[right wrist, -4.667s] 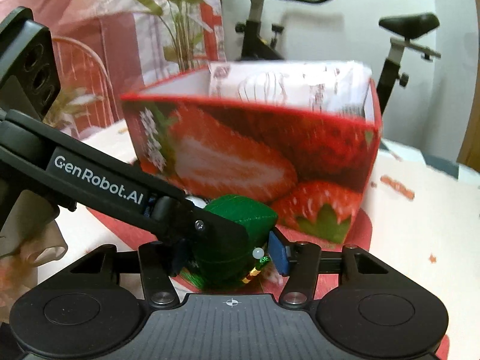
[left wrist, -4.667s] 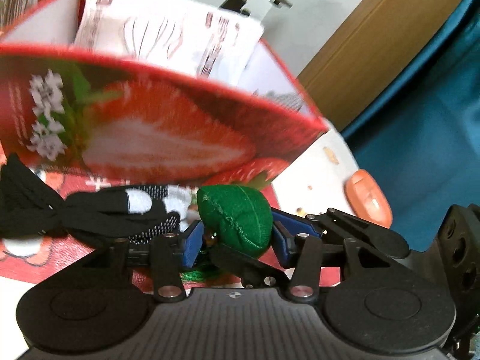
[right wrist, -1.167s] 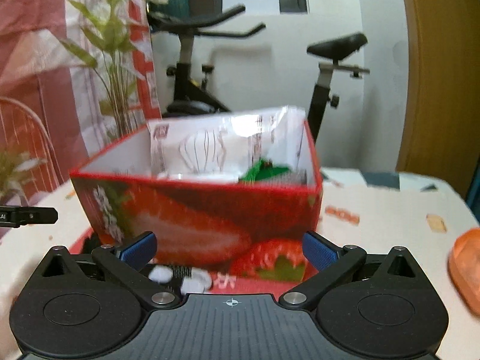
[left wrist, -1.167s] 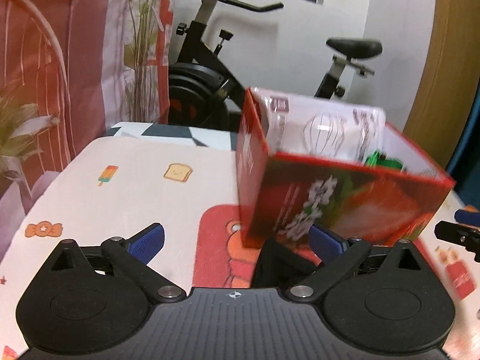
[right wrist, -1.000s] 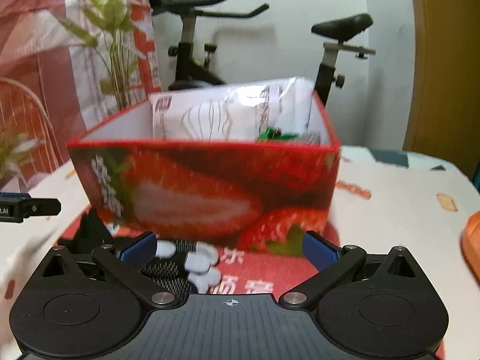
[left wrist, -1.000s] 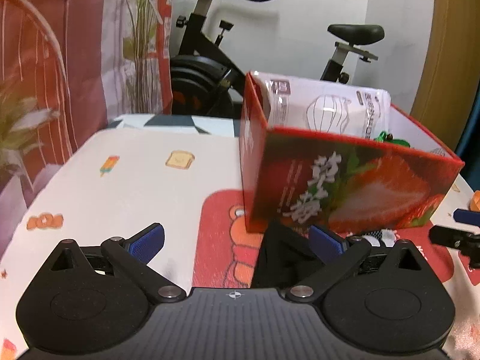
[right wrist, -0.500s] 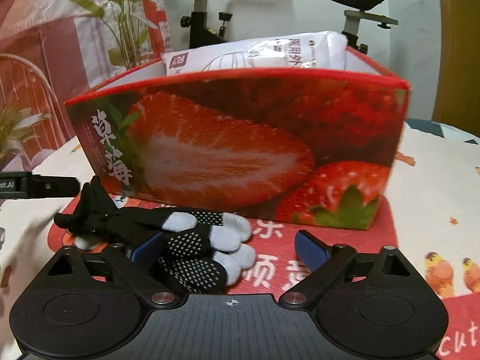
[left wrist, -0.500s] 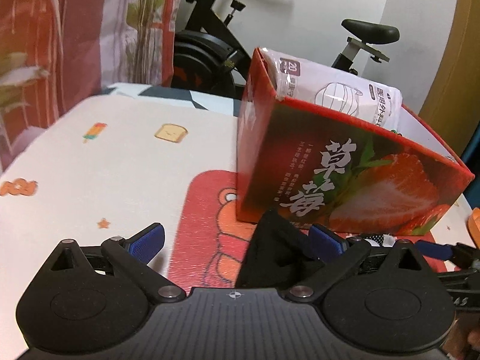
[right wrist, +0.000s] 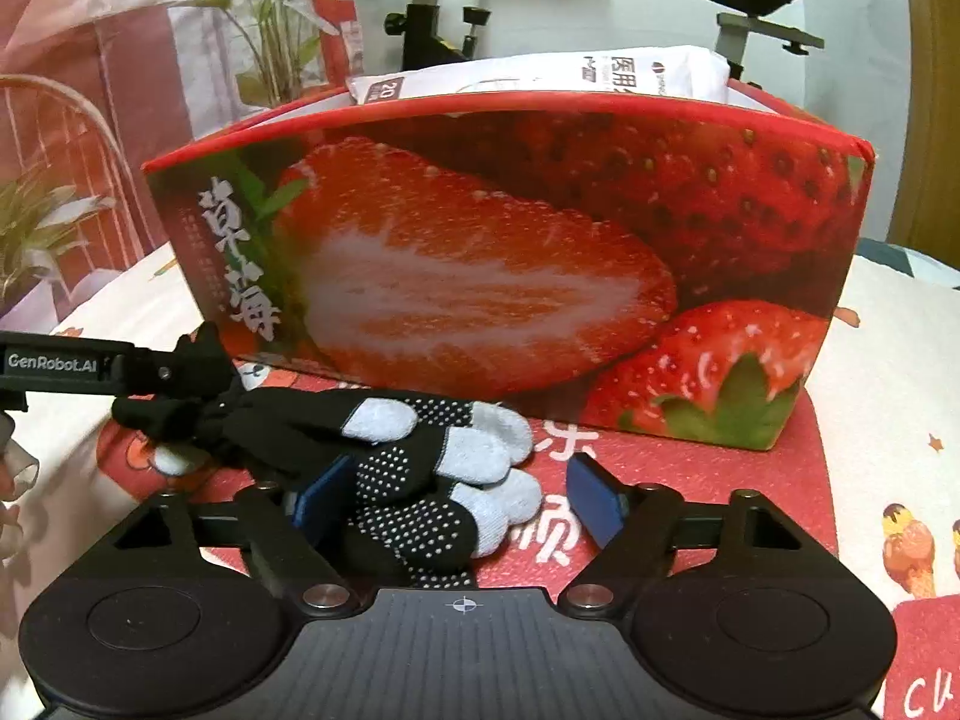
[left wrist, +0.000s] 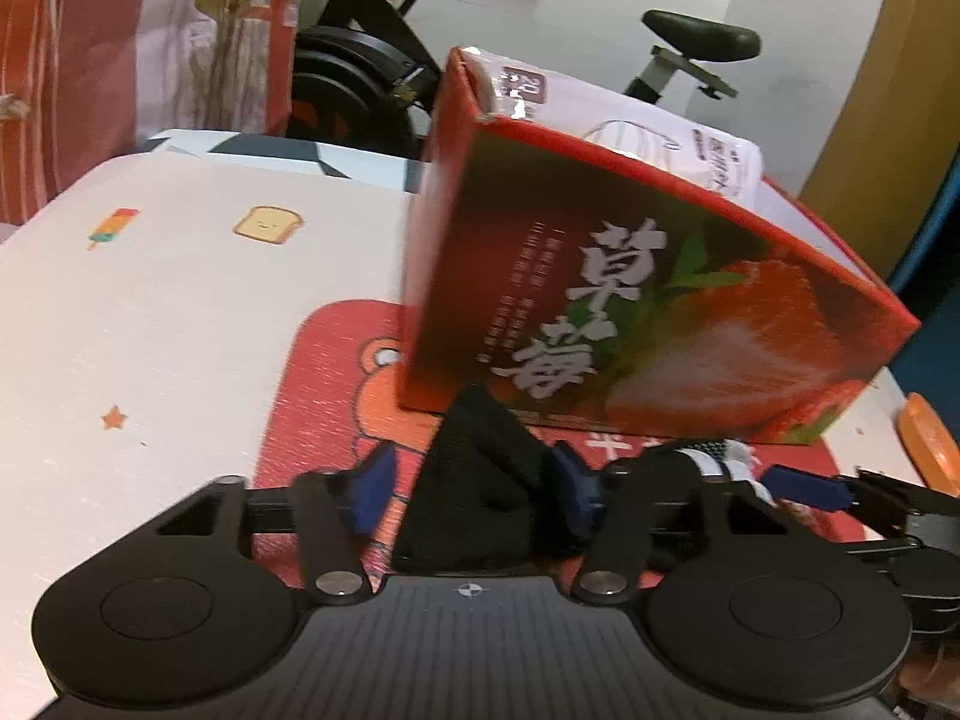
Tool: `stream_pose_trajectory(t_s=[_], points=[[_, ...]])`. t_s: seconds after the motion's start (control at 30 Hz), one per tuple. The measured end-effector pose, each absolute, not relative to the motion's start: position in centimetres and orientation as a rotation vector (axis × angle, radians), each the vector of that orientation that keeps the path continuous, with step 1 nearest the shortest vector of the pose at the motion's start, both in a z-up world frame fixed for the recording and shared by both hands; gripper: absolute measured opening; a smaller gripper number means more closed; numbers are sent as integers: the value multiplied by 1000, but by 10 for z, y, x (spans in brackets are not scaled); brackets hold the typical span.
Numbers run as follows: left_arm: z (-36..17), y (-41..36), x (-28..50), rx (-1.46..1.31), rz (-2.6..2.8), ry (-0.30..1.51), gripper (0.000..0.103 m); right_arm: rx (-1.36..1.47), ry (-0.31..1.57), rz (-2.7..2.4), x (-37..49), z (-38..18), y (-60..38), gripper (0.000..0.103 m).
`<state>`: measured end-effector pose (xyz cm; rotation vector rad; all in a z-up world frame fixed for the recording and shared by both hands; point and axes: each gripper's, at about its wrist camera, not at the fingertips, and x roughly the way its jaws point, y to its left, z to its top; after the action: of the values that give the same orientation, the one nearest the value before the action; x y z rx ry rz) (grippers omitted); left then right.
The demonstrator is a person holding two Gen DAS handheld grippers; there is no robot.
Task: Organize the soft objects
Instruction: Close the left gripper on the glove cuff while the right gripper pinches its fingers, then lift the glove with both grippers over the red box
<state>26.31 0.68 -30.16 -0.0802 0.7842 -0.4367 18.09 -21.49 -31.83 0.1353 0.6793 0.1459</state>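
By the box: L gripper closing round glove cuff, R gripper closing round fingertips, neither clamped yet.

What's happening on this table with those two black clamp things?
A person is tidying soft things into the strawberry box, holding a gripper in each hand. Black gloves with grey fingertips lie on the red mat in front of the box. The left gripper is closing around the cuff end, the right gripper around the finger end. Neither has clamped yet. A white packet already sits in the box.
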Motion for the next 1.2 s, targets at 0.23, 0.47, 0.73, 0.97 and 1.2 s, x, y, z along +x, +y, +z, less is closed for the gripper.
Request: stream_pose_trajectory(t_s=[0.23,0.47,0.73,0.97,1.2], points=[[-301,5,250,-83,-451,794,36,157,685,196,173,-315,-217,45],[-302,9,232,-120,-433,809,32,210,705,240,168,-314,-222,24],[-302,6,214,-126,-452,824,32,252,709,243,150,-316,-233,15],[-300,3,200,-119,-471,830,25,294,707,231,138,-317,-242,14],[-297,0,189,-123,-485,827,20,330,698,224,128,-313,-247,12]])
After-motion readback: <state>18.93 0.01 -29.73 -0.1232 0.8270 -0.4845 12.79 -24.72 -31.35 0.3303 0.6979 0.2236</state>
